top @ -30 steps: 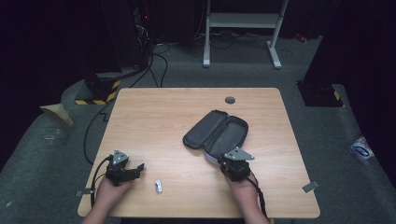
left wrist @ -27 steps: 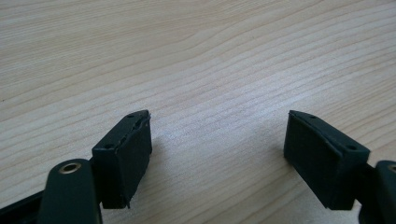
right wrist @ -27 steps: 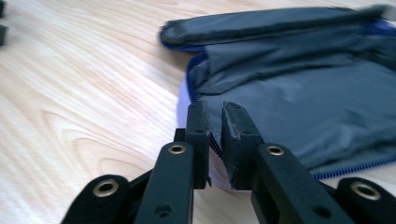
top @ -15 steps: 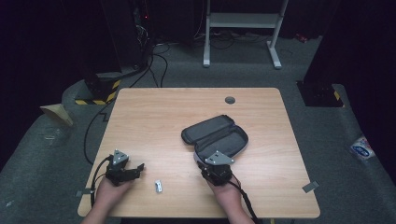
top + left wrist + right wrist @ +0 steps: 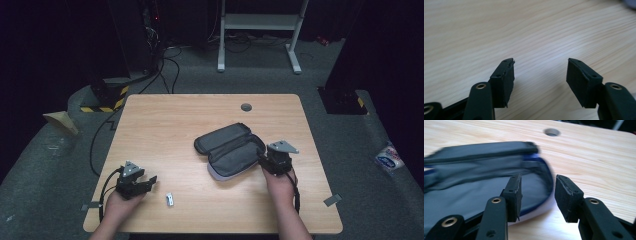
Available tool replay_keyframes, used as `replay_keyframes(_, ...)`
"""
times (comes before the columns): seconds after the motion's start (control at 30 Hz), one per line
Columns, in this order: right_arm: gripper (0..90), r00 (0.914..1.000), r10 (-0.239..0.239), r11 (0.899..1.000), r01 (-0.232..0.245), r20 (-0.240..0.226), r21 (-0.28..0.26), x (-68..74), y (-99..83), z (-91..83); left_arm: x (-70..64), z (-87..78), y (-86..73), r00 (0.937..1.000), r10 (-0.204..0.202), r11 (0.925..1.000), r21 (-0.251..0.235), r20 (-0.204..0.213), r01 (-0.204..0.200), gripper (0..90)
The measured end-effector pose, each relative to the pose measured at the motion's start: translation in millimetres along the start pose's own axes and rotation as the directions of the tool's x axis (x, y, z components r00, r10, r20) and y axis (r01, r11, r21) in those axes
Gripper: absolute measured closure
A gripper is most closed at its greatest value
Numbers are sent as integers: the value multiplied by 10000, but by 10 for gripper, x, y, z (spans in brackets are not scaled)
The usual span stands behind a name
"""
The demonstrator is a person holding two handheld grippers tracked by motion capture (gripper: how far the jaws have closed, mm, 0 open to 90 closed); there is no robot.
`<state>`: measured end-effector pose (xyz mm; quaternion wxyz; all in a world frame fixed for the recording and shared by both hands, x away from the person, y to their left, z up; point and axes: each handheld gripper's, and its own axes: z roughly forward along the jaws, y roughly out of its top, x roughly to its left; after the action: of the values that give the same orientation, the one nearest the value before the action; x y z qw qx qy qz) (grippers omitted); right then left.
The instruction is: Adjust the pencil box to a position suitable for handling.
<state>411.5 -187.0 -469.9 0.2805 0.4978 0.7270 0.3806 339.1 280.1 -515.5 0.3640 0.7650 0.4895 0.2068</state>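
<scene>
While left gripper (image 5: 150, 180) rests parked, jaws spread over bare table (image 5: 165, 125), right gripper (image 5: 262, 161) has swung from case's near edge to its right end; open case (image 5: 230, 149) dragged rightward, mid-table; right jaws parted, straddling rim (image 5: 546, 178), grip not yet closed; small clip (image 5: 170, 199) untouched.

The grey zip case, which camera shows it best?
The high view: the whole case lies open on the table. The right gripper view shows one blurred end of it beside the right tongs.

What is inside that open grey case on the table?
The open case shows just its dark grey lining, with no items visible. Its raised lid and rim hide the far inner edge.
</scene>
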Motion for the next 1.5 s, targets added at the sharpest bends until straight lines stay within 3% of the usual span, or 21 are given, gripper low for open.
replay_keyframes(0.1,590,9997,206,9996,-209,161,198,-148,34,115,-185,-49,170,9983,133,9976,-687,572,-93,459)
replay_keyframes(0.17,629,9991,428,9986,-428,-1,311,-206,59,190,-291,-39,255,9962,284,9963,-833,826,-215,497)
replay_keyframes(0.23,664,9989,468,9978,-464,-61,474,-219,73,251,-412,-13,326,9936,527,9949,-905,1004,-436,609)
replay_keyframes(0.47,785,9985,503,9941,-482,-194,971,-204,27,392,-772,242,521,9901,695,9954,-740,1223,-608,680)
replay_keyframes(0.57,807,9986,375,9951,-339,-371,932,-167,1,375,-886,357,554,9876,540,9969,-654,1473,-448,765)
replay_keyframes(0.67,805,9980,245,9963,-196,-583,833,-100,-32,332,-953,424,584,9862,650,9971,-487,1520,-582,779)
replay_keyframes(0.8,797,9963,104,9976,-45,-854,696,11,-90,269,-969,438,631,9871,580,9973,-528,1491,-507,776)
replay_keyframes(1.2,764,9853,-215,9993,264,-1697,270,402,-218,126,-818,399,631,9932,95,9978,-662,1158,-19,773)
replay_keyframes(1.5,743,9822,-297,9993,334,-1853,166,515,-237,121,-748,412,618,9947,-21,9978,-654,1025,89,775)
